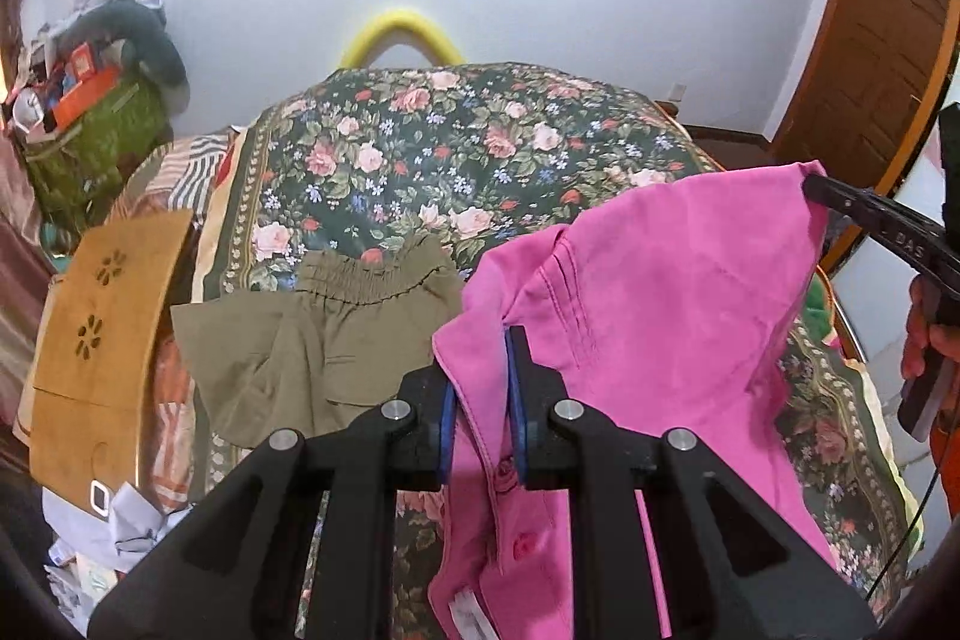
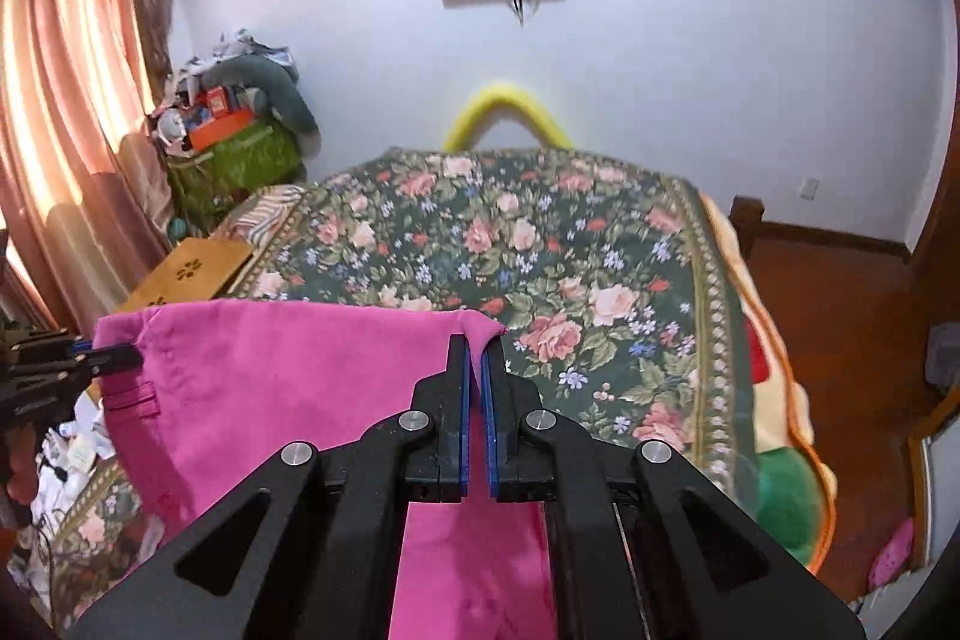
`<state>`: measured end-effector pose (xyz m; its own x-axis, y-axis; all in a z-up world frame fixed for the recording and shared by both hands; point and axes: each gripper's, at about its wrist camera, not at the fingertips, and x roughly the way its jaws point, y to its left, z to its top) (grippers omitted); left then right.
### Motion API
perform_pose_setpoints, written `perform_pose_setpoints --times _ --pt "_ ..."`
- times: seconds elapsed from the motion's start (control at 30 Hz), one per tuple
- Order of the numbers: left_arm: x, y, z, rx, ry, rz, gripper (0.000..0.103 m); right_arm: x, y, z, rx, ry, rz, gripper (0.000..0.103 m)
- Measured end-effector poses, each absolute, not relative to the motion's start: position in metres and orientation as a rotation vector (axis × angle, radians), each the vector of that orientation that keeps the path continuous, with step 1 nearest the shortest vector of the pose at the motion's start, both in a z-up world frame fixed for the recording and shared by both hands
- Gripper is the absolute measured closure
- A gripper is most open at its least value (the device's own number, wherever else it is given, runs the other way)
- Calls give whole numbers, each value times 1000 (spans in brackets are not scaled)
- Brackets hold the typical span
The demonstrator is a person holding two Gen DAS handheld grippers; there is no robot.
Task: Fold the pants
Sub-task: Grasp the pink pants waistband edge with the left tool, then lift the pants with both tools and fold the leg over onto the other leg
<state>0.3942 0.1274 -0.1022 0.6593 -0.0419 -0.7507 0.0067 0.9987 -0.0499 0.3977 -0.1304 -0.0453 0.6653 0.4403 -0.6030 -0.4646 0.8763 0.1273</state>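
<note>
Pink pants [image 1: 648, 292] hang by the waistband above a bed with a floral cover [image 1: 456, 148]. My left gripper [image 1: 483, 346] is shut on one waistband corner. My right gripper [image 2: 478, 349] is shut on the other corner of the pink pants [image 2: 270, 376]; the waistband is stretched between the two. The right gripper also shows at the right of the left wrist view [image 1: 810, 181], and the left gripper at the left of the right wrist view [image 2: 135, 355]. The legs hang down below the grippers, mostly hidden.
Olive green shorts [image 1: 324, 340] lie flat on the floral cover [image 2: 540, 256]. A brown wooden board [image 1: 102, 340] lies at the bed's left edge. A green basket of clutter [image 1: 90, 148] stands at far left. A yellow foam arch [image 1: 402, 34] rises behind the bed. A wooden door [image 1: 870, 40] is at right.
</note>
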Motion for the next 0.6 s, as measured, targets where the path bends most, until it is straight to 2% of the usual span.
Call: perform_pose_setpoints --times 0.27,0.6 --pt "341 115 -98 -18 837 -62 87 336 -153 -37 -46 646 539 100" --pt "266 95 -107 41 827 -122 85 267 -182 -62 -37 682 545 100"
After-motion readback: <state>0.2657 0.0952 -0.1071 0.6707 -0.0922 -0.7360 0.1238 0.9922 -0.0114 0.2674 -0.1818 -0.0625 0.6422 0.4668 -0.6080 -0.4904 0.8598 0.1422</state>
